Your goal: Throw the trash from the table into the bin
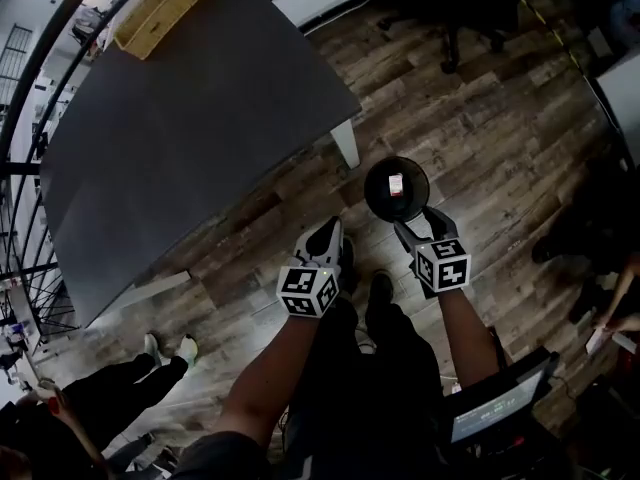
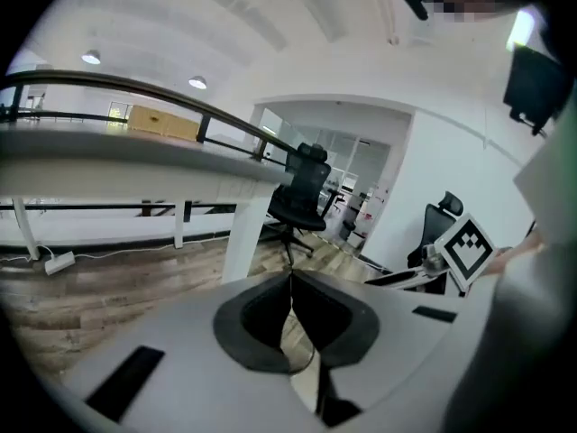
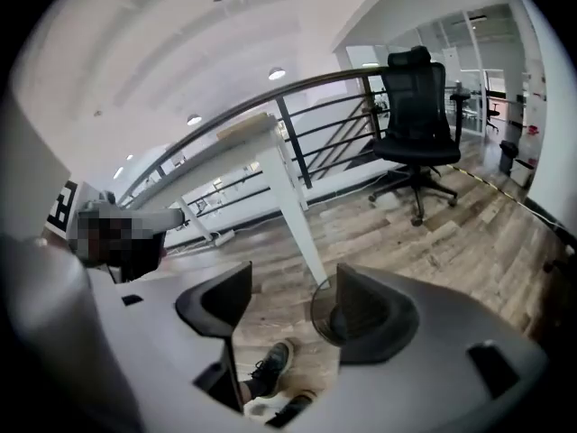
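Trash: a small white-and-red piece (image 1: 396, 184) lies inside the bin, near the middle of its dark bottom.
Bin: black and round (image 1: 368, 190), standing on the wood floor (image 1: 480, 118) just right of centre in the head view, close to the table's near corner and its white leg.
Table: grey top (image 1: 200, 138) fills the upper left of the head view. A wooden tray (image 1: 165, 8) sits at its far end, near the top edge of the frame.
Left gripper: held in front of the person's body (image 1: 325, 233), left of the bin and apart from it, over the floor.
Left fingers: (image 2: 257, 318) closed together, tips meeting, with nothing between them. Past them its own view shows the table edge and a black office chair (image 2: 302, 192).
Right gripper: (image 1: 420, 226) at the lower edge of the bin in the head view, pointing toward it.
Right fingers: (image 3: 221, 300) spread wide and empty. Between them only floor and the person's shoe (image 3: 266, 368) can be seen.
Bystanders: another person's legs and light shoes (image 1: 170, 348) at the lower left of the head view.
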